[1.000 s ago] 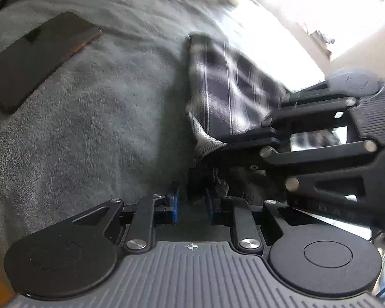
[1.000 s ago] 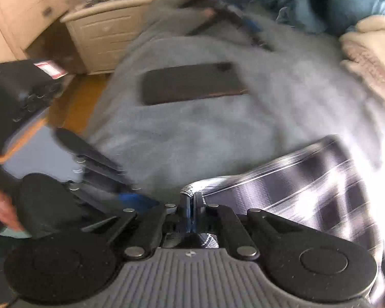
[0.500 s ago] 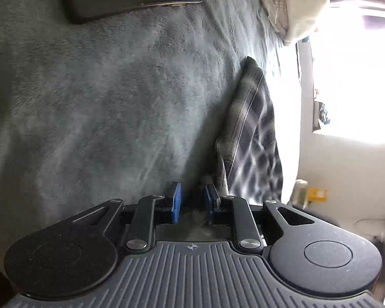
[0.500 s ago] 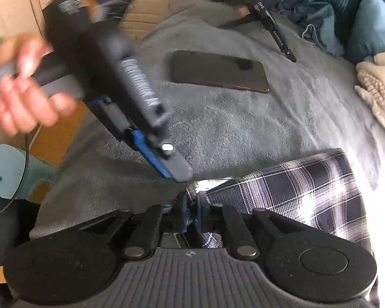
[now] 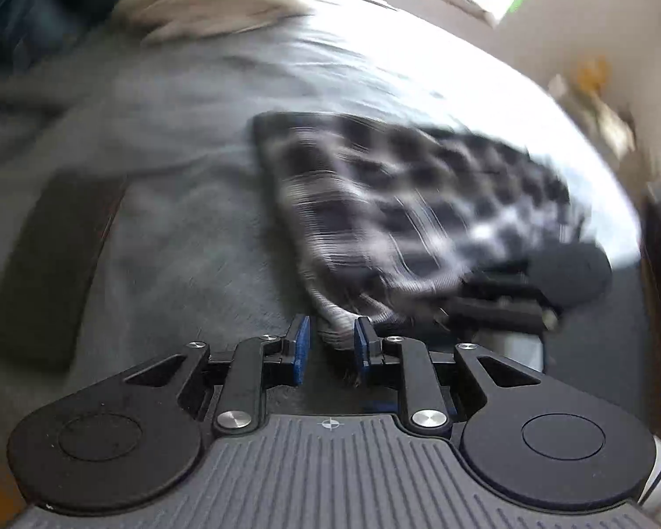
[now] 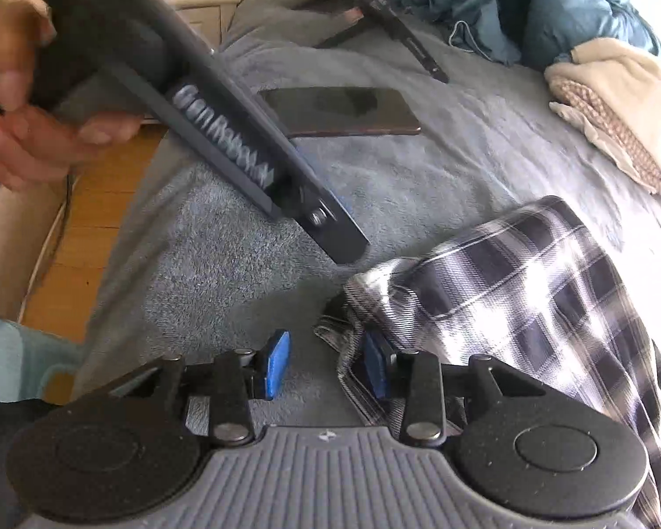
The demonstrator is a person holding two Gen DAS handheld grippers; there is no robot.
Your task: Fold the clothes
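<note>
Plaid cloth (image 6: 529,291) lies folded on the bed (image 6: 242,273) — right gripper (image 6: 326,363) has just been opening and is released; left gripper (image 5: 328,348) looks empty, jaws apart — smoothing may remain.

Left wrist view heavily motion-blurred, blown-out daylight glare upper right, fisheye-curved edges, right wrist view sharper

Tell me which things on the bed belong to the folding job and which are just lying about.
In the job:
- plaid garment
- right gripper, jaws just opened and apart
- left gripper

Lying about:
- black phone
- cream knit blanket
- blue duvet
- black tripod
- grey bedcover underneath everything
</note>
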